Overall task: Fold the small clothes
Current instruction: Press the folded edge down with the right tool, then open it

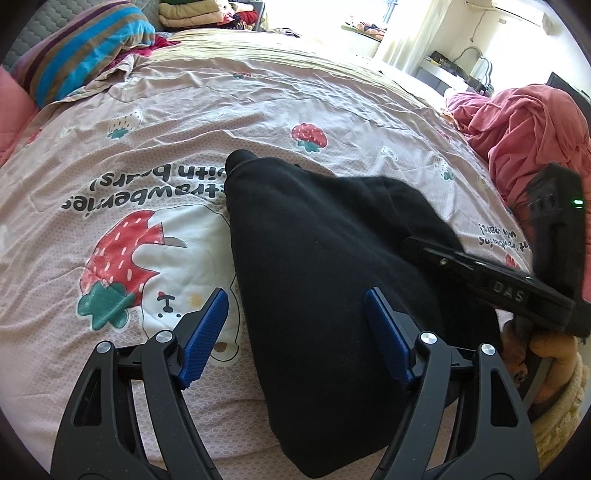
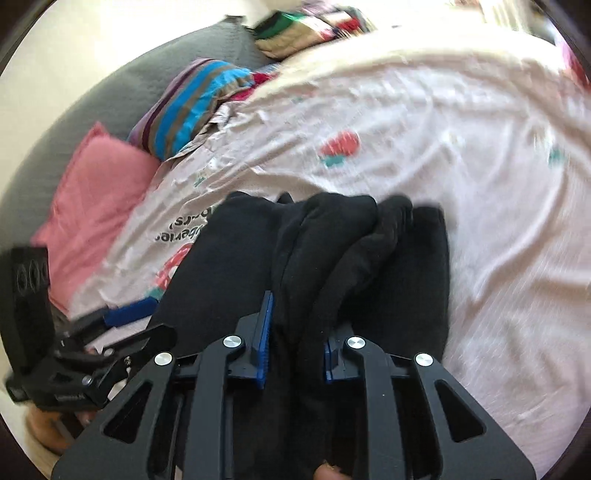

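A black garment [image 1: 317, 273] lies on the strawberry-print bedspread [image 1: 147, 147], partly folded. My left gripper [image 1: 295, 314] is open, its blue pads [image 1: 207, 332] spread wide just above the garment's left part, holding nothing. My right gripper [image 2: 297, 339] is shut on a bunched fold of the black garment [image 2: 332, 251], the cloth pinched between its blue pads [image 2: 264, 343]. The right gripper also shows in the left wrist view [image 1: 491, 277], at the garment's right edge. The left gripper shows in the right wrist view [image 2: 122, 317], at the left.
A pink-red cloth pile [image 1: 524, 122] lies at the bed's right. A striped pillow [image 1: 88, 48] and a pink pillow [image 2: 96, 199] sit at the head, by a grey headboard [image 2: 155, 81]. Folded clothes [image 1: 207, 14] are stacked at the far end.
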A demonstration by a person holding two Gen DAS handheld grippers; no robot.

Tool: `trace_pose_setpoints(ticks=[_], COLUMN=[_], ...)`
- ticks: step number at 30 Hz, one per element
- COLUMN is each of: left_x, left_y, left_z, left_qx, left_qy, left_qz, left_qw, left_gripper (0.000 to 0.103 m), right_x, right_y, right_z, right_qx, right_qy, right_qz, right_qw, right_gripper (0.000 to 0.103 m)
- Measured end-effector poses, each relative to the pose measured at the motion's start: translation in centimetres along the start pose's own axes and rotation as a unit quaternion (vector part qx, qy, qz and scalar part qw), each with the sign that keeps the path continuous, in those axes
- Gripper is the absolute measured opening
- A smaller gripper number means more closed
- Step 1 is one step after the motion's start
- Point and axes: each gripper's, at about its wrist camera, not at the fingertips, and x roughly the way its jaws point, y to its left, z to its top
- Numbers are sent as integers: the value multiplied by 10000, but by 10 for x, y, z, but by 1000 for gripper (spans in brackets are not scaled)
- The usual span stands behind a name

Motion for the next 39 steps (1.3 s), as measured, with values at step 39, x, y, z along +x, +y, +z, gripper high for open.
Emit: trace_pose_setpoints(ticks=[39], left_x=[-13], left_y=[-17], left_z=[-30], left_qx=[153], left_qy=[133], left_qz=[-308], left_qw=[9993], left_gripper=[73], right_x=[-35], right_y=[-24], right_z=[-59], right_qx=[474], right_qy=[-79], right_qz=[125], right_qw=[9988], right_gripper=[54])
